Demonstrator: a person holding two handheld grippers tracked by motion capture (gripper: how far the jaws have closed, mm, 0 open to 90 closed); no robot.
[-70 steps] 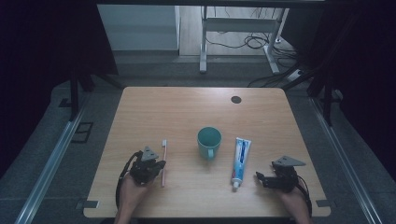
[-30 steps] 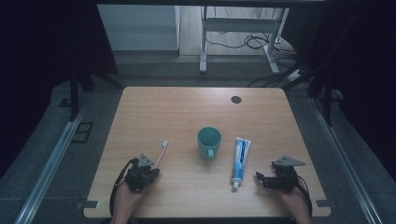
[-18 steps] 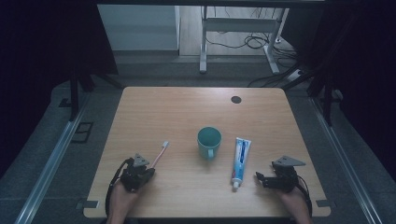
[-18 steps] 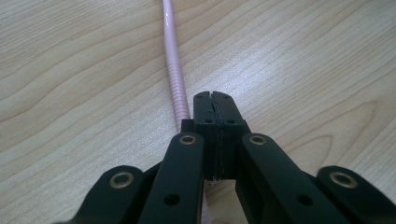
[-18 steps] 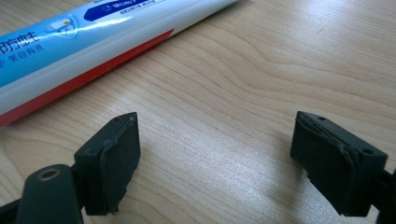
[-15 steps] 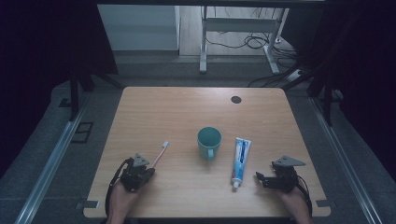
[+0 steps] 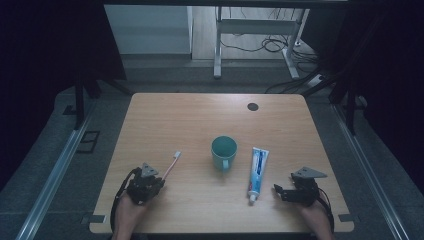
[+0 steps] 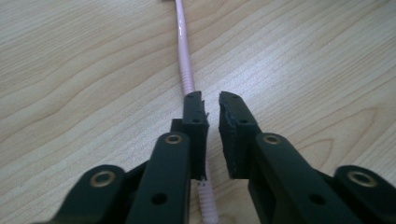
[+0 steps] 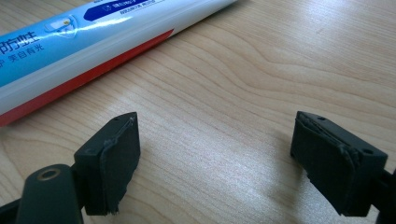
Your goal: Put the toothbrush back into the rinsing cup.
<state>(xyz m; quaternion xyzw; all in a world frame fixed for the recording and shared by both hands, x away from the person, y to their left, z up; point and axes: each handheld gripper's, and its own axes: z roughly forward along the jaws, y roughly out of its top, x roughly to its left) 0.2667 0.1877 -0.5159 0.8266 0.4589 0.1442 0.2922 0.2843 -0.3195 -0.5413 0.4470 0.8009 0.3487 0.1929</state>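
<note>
Toothbrush (image 8: 185, 65) under left claw (image 8: 210, 100)

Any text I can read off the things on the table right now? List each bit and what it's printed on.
"防蛀" on the toothpaste tube, large white characters on its blue band.
"安全有效" below that on the tube, smaller, only partly clear, so a likely reading.
White print on the tube's dark blue patch: too small and cut off to read.
Cup, toothbrush, table: no text.
</note>
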